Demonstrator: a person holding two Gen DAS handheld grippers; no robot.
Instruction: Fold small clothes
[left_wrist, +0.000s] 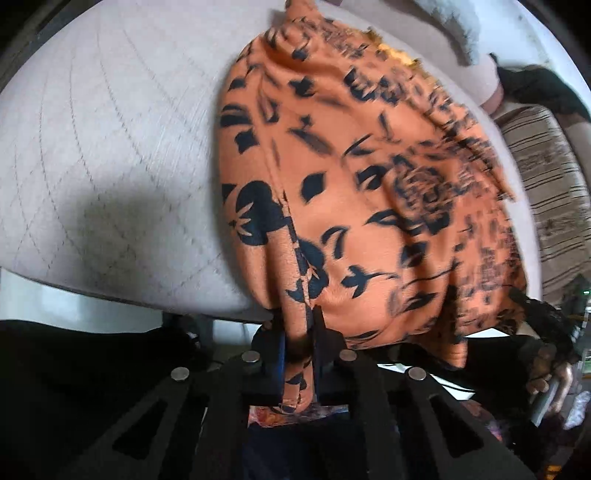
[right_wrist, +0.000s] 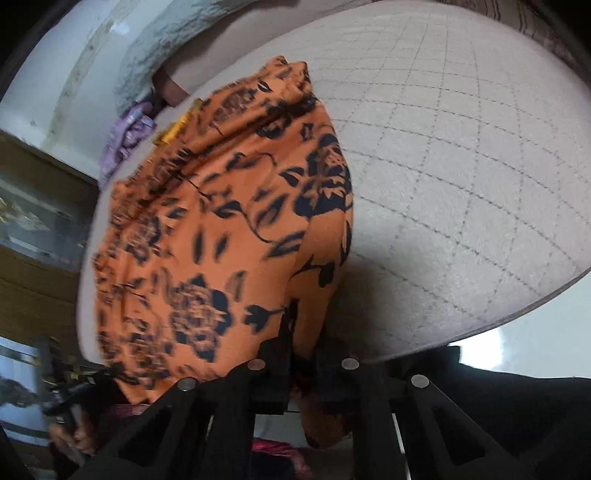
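Note:
An orange garment with a black flower print (left_wrist: 351, 177) is stretched between both grippers over the grey quilted bed (left_wrist: 110, 147). My left gripper (left_wrist: 300, 325) is shut on one near corner of the cloth, which bunches between its fingers. My right gripper (right_wrist: 303, 343) is shut on the other near corner; the same garment (right_wrist: 221, 229) fills the left half of that view. The far end of the garment rests on the bed (right_wrist: 461, 166). The picture is blurred by motion.
A white fluffy item (left_wrist: 458, 29) and a dark piece of clothing (left_wrist: 535, 88) lie at the far side of the bed. A purple cloth (right_wrist: 125, 140) lies near the bed's far edge. A striped brown surface (left_wrist: 546, 192) is at the right. The bed's near edge runs just ahead of both grippers.

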